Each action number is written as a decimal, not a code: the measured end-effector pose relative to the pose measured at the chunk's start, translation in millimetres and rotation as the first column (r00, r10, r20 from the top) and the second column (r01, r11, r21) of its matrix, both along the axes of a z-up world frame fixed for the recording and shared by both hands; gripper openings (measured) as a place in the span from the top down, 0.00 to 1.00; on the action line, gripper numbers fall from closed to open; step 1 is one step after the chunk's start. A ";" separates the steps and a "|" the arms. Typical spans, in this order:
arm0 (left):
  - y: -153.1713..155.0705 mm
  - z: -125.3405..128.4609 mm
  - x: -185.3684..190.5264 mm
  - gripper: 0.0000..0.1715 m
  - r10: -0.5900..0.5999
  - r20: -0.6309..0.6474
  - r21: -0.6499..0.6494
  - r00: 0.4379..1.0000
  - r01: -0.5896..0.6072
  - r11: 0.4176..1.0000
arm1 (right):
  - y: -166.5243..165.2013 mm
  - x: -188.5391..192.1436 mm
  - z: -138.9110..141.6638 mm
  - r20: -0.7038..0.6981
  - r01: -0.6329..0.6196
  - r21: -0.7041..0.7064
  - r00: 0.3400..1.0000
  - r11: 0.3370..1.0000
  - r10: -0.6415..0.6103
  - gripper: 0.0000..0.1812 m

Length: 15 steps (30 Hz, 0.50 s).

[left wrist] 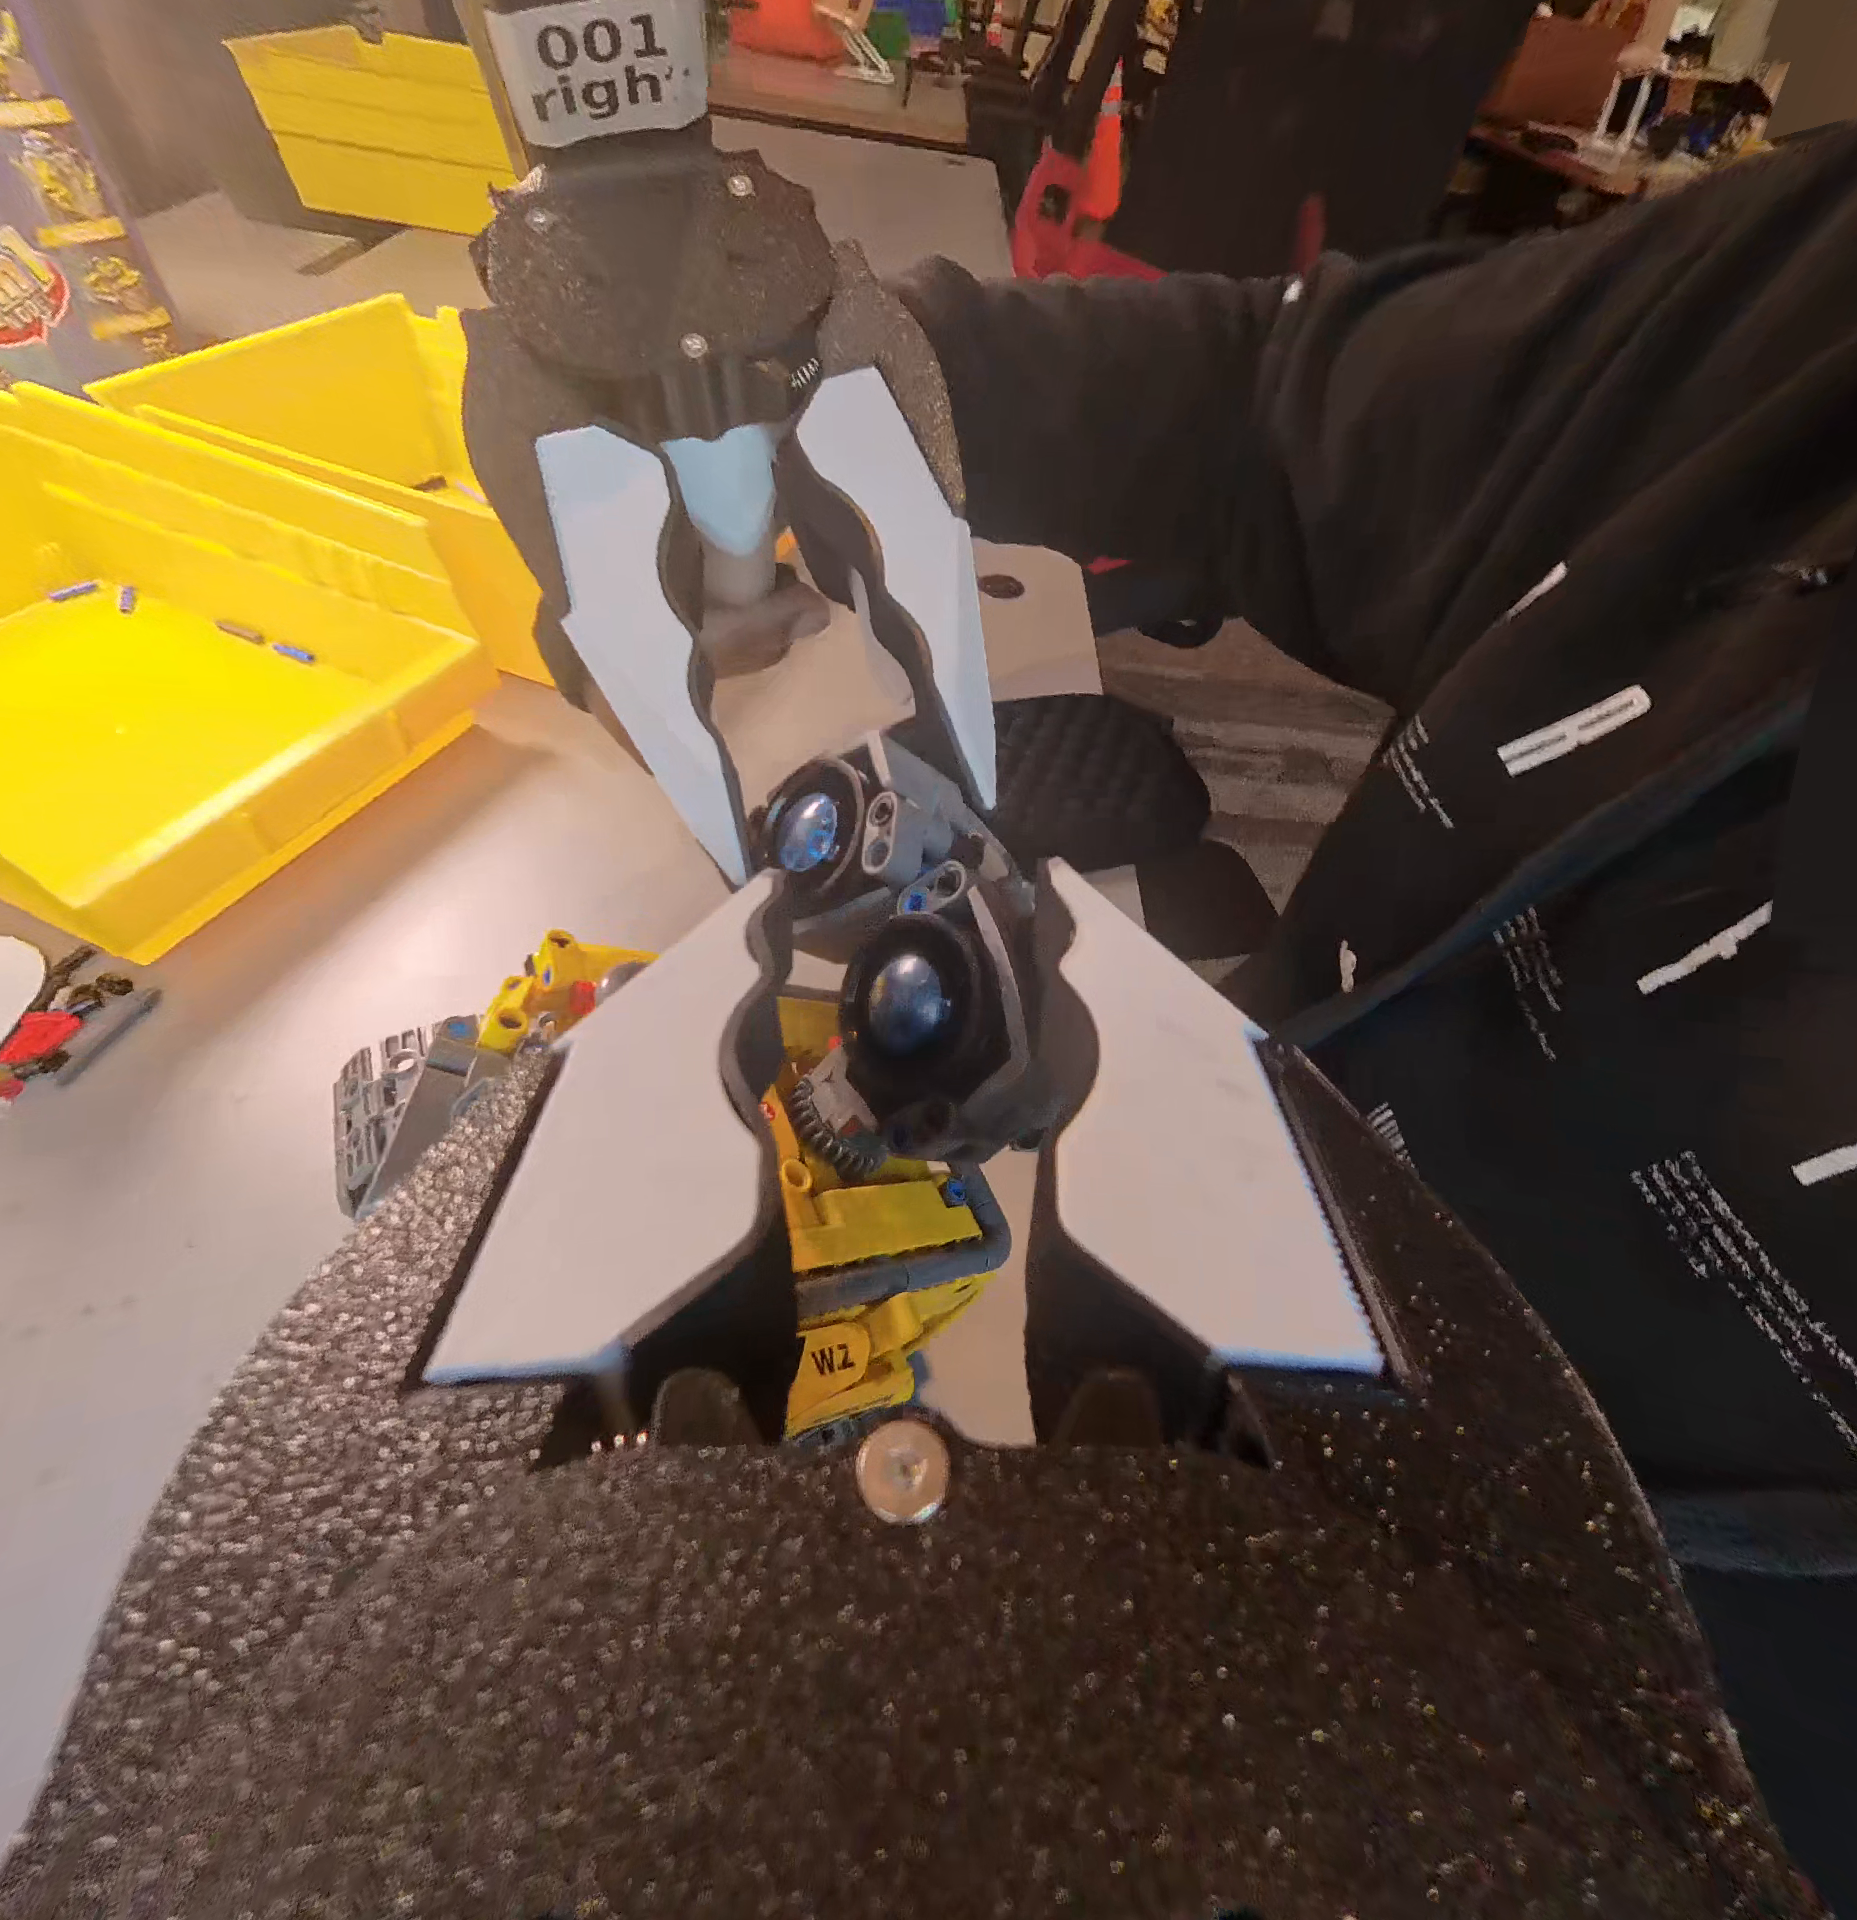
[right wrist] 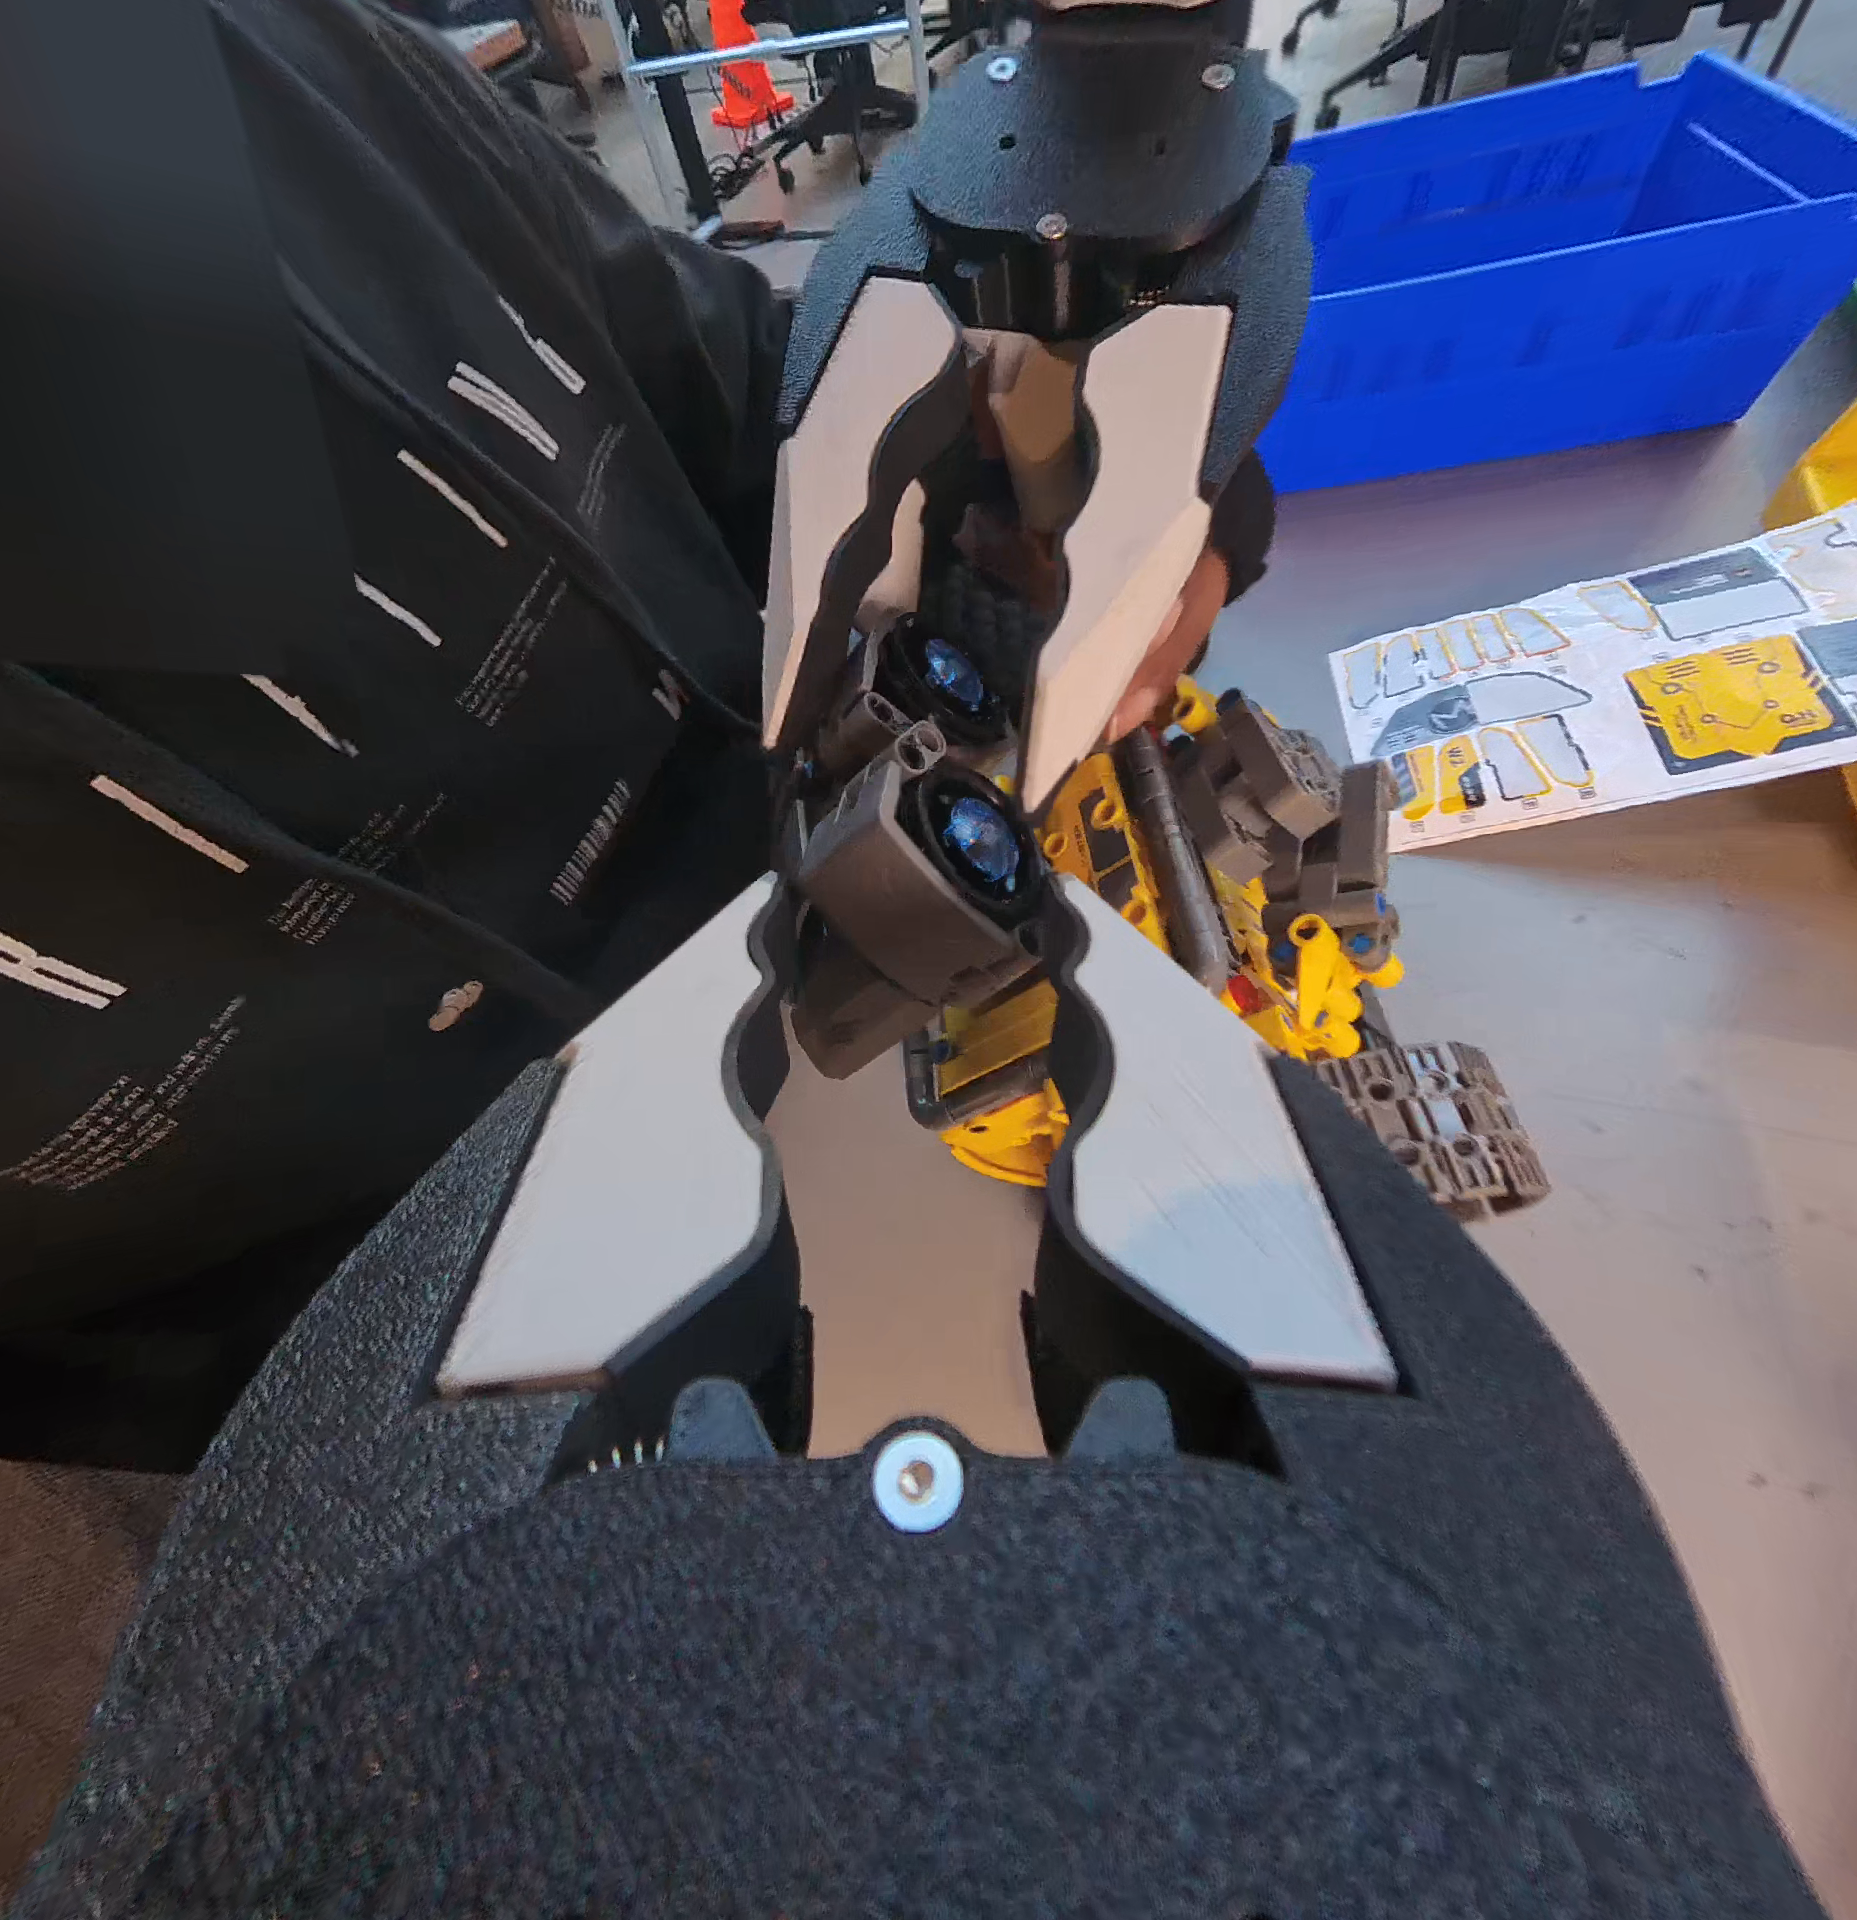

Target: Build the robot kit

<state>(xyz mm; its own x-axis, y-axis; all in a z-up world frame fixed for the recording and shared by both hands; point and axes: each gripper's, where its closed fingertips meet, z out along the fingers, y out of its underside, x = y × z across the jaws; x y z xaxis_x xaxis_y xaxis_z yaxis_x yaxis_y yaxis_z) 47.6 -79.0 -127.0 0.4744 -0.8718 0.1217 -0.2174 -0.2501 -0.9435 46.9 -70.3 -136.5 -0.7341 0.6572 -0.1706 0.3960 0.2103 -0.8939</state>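
Both tongs meet nose to nose above the table (right wrist: 1630,1039), each clamped on one end of the same small dark grey brick assembly (right wrist: 903,914), which hangs in the air between them with nothing under it but the model below. The left tongs (left wrist: 908,997) pinch the end carrying a black round housing with a dark blue dome (left wrist: 903,1003); the right tongs (right wrist: 913,935) pinch a matching grey block with a blue lens (right wrist: 981,836). Held from opposite ends like this, the piece seems steadied by one side while the other can press or pull on it. Directly beneath lies a yellow and grey brick vehicle (right wrist: 1267,883) on the table, with a printed sheet (right wrist: 1630,686) just beyond it and a blue bin (right wrist: 1578,312) farther back; yellow bins (left wrist: 176,748) sit on the opposite side.
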 end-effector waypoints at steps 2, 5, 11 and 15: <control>16.9 5.5 -15.9 0.75 0.083 0.058 -0.032 0.995 -0.081 0.996 | 19.7 -15.8 6.5 0.004 0.079 -0.013 0.997 0.997 -0.079 0.73; 34.6 9.4 -45.3 0.78 0.177 0.183 -0.134 0.967 -0.154 0.979 | 45.9 -37.9 15.2 -0.055 0.245 0.006 0.968 0.969 -0.244 0.75; 36.5 5.9 -87.4 0.71 0.277 0.282 -0.151 0.918 -0.243 0.958 | 49.2 -35.1 9.8 -0.191 0.492 0.073 0.860 0.867 -0.472 0.65; 17.5 5.1 -94.6 0.69 0.253 0.308 -0.140 0.917 -0.219 0.966 | 30.9 -40.3 -17.1 -0.242 0.602 0.105 0.788 0.792 -0.567 0.58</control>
<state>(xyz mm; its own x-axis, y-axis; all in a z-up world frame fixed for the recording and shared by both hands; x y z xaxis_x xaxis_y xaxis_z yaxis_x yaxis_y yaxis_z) -47.0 -61.5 -122.0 0.5853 -0.7146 0.3831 0.1698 -0.3540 -0.9197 6.5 -39.5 -153.6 -0.2053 0.9753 0.0819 0.3201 0.1460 -0.9361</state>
